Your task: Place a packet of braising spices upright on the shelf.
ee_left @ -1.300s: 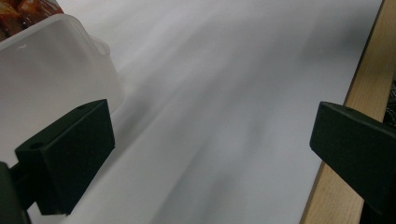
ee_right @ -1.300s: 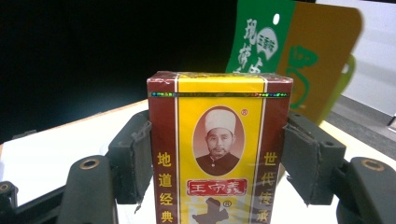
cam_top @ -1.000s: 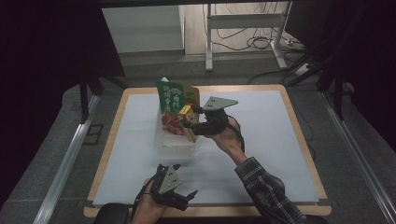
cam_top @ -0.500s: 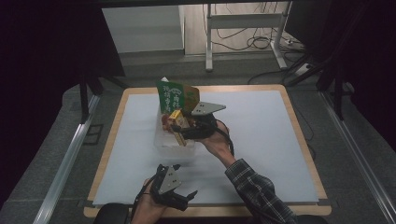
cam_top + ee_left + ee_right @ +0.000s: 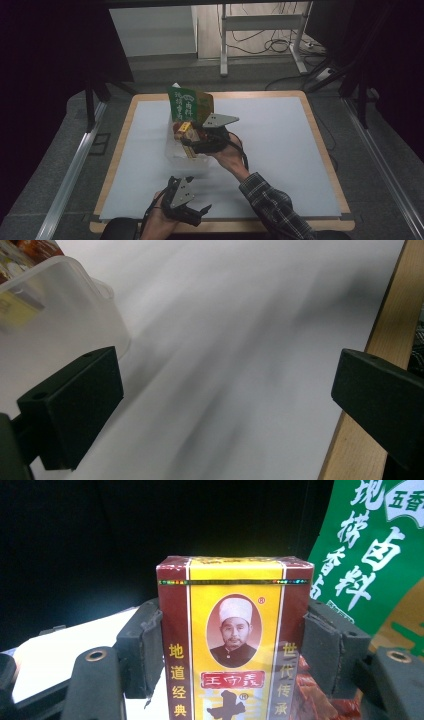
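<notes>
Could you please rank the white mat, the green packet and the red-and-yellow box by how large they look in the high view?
1. White mat, by far the largest.
2. Green packet, standing upright in the clear tub.
3. Red-and-yellow box, smallest; partly hidden by the right gripper, so only part of it counts.

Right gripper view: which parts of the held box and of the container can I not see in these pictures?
- Yellow-red box: its bottom is cut off by the right gripper view's lower edge; the right gripper covers its sides.
- Clear container: its contents are too small in the high view, blurred in the left gripper view.
</notes>
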Demonstrator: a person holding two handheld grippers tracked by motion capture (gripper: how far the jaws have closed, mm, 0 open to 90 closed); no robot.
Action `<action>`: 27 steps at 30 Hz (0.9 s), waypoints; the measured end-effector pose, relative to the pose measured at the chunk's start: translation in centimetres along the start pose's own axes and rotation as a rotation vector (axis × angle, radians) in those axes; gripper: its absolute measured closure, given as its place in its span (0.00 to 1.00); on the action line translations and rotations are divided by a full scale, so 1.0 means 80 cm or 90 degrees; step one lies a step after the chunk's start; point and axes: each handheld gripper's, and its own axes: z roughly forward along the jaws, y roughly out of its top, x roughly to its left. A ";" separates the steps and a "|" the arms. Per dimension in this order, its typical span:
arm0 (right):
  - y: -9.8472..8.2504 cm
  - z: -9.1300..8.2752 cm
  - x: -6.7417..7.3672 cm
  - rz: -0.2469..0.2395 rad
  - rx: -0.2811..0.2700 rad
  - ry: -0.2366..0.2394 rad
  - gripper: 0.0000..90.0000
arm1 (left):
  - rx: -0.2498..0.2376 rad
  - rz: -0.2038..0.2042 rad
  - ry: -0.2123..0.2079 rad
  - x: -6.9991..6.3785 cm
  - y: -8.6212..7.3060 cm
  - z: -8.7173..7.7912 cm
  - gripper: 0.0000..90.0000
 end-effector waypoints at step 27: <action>-0.003 -0.021 0.007 -0.003 0.031 -0.008 0.36 | 0.011 0.013 -0.005 -0.003 0.000 0.003 0.00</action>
